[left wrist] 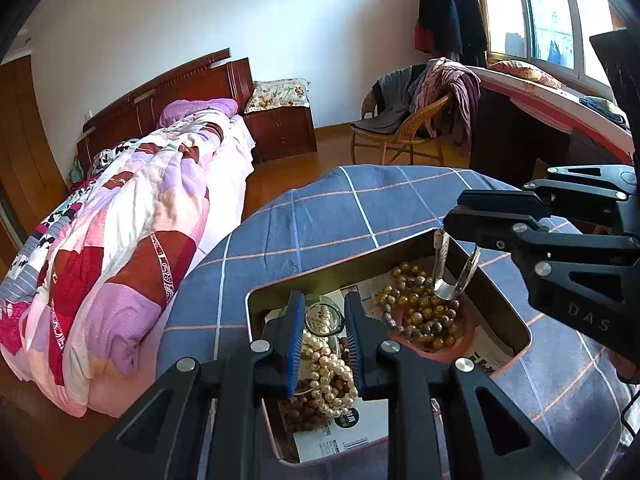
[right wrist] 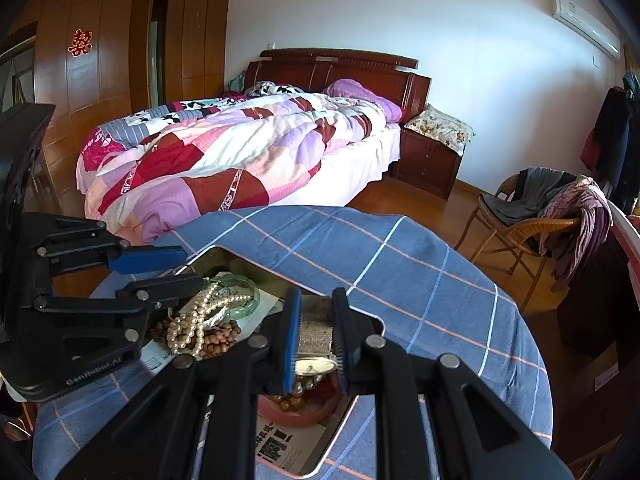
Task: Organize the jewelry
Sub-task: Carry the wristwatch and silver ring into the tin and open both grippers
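bedroom table (right wrist: 400, 264) under blue checked cloth holds tray (left wrist: 516, 320).

Black grippers (left wrist: 320, 320), blue-padded jaws, silver screws, "DAS" lettering

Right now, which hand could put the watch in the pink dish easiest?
The right hand-held gripper: it already pinches the watch, which dangles over the pink dish. The left hand-held gripper is at the pearls instead.
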Demonstrator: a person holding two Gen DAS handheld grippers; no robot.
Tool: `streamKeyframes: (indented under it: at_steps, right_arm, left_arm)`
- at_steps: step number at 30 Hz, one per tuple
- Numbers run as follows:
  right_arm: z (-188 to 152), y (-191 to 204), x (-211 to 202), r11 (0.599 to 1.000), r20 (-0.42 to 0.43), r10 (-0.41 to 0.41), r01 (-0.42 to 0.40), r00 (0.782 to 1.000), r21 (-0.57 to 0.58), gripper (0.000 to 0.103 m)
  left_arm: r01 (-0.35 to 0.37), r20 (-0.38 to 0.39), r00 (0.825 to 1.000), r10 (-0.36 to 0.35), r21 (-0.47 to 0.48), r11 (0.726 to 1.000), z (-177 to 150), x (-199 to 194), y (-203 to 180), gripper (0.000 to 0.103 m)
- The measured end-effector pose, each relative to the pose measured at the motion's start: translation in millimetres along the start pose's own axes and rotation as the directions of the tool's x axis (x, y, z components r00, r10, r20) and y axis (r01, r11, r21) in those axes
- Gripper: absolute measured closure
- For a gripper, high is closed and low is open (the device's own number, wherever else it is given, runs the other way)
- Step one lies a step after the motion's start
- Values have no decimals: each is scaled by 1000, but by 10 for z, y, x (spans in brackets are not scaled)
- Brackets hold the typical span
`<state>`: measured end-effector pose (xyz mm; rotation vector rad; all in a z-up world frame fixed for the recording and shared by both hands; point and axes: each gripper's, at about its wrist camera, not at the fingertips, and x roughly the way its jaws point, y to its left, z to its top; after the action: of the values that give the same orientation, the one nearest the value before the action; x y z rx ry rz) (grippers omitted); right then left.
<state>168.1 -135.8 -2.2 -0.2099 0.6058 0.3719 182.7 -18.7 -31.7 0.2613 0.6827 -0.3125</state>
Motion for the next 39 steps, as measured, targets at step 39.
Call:
streamKeyframes:
  at_steps: [39]
  right_arm:
    - [-48,20,255,1000,-77,-1,1,997,-7,85]
  left_arm:
    - [7,-97,995,-5,21,1000,-80,329,-43,83]
